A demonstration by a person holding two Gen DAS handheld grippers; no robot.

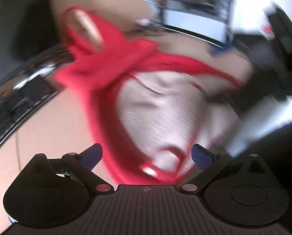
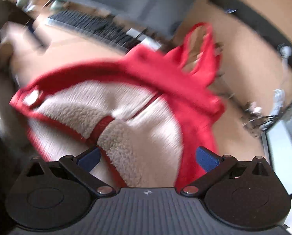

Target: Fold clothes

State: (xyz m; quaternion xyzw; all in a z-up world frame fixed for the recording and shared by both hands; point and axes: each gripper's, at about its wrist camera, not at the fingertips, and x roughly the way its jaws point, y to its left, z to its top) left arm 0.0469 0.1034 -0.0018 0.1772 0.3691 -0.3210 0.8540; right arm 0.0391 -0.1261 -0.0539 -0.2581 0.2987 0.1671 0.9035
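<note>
My left gripper (image 1: 146, 155) and right gripper (image 2: 146, 157), jaws spread, flank the red fleece-lined garment (image 2: 126, 105) above the bench (image 1: 48, 121).

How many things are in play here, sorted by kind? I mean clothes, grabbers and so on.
Clothes: 1, a red garment with a cream fleecy lining.
Grabbers: 2, the left gripper and the right gripper, both with jaws spread wide around the cloth.
Keyboards: 1, a black keyboard on the table.
Total: 4.
</note>
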